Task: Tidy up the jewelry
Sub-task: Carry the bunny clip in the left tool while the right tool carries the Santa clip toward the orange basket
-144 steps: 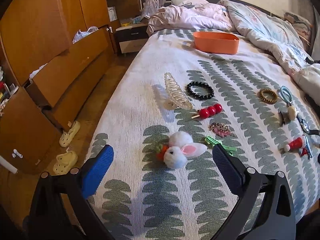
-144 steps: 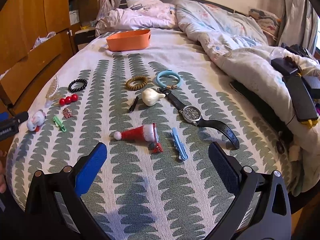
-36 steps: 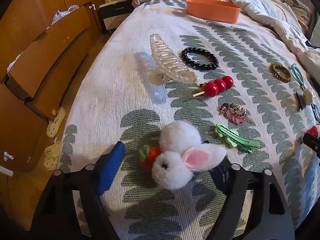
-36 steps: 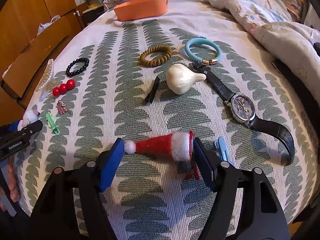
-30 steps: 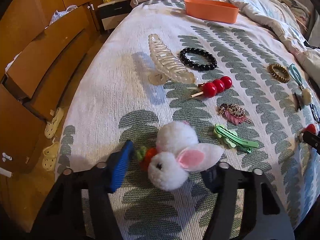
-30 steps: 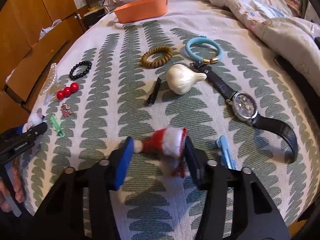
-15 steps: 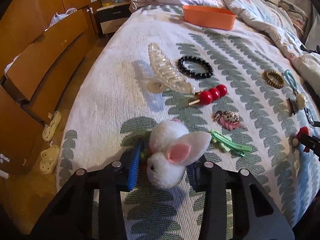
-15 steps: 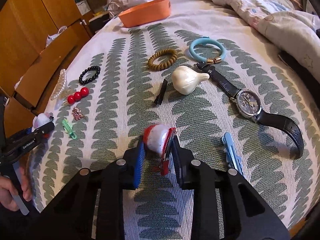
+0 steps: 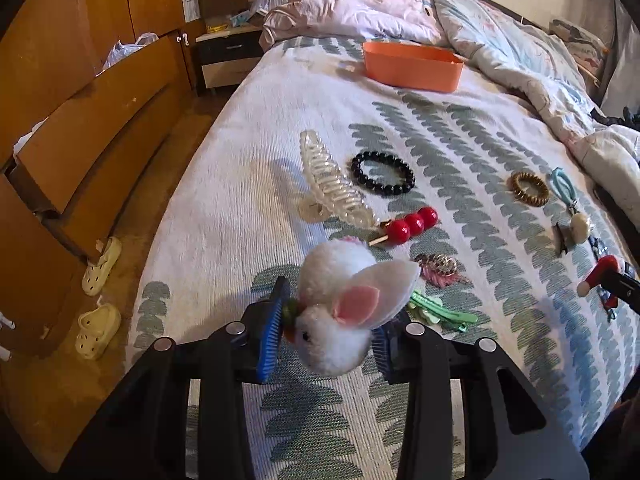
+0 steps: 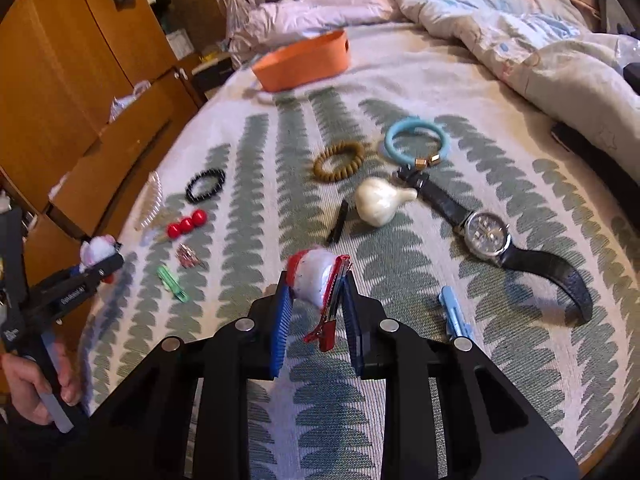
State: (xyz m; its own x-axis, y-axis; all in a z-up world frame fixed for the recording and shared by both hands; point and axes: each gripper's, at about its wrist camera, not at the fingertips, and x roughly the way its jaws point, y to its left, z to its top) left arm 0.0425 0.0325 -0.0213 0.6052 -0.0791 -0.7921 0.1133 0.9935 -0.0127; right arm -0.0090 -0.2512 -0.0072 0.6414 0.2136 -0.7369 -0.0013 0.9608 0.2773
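The left claw (image 9: 328, 332) is clamped on a white pom-pom bunny hair clip (image 9: 340, 312), its blue pads pressing the fluffy body from both sides, and the bunny hangs clear of the bedspread (image 9: 224, 208). The right claw (image 10: 316, 304) is clamped on a red-and-white Santa-hat hair clip (image 10: 316, 280), the white trim squeezed between the pads and the red metal clip end sticking out toward the camera, also off the bedspread.

Taking the orange bin (image 9: 412, 66) as landmark: it sits at the far end of the bed, beside the rumpled duvet (image 9: 520, 60), and every loose piece lies nearer the cameras than it. Closest to the bin on the wardrobe side are a clear claw-style hair clip (image 9: 332, 186) and a black bead bracelet (image 9: 382, 172) just beside it. Farther from the bin come a hairpin with three red balls (image 9: 412, 222), a small pink-and-gold brooch (image 9: 438, 270) and a green snap clip (image 9: 440, 312). On the duvet side, nearest the bin, lie a light-blue bangle (image 10: 414, 140) and a brown bead bracelet (image 10: 338, 160); beyond them a pearly garlic-shaped clip (image 10: 380, 202), a short black clip (image 10: 338, 222), a black-strapped wristwatch (image 10: 488, 236) and, farthest from the bin, a light-blue snap clip (image 10: 454, 312).

In the right wrist view a person's hand (image 10: 28, 380) grips the left claw's handle.
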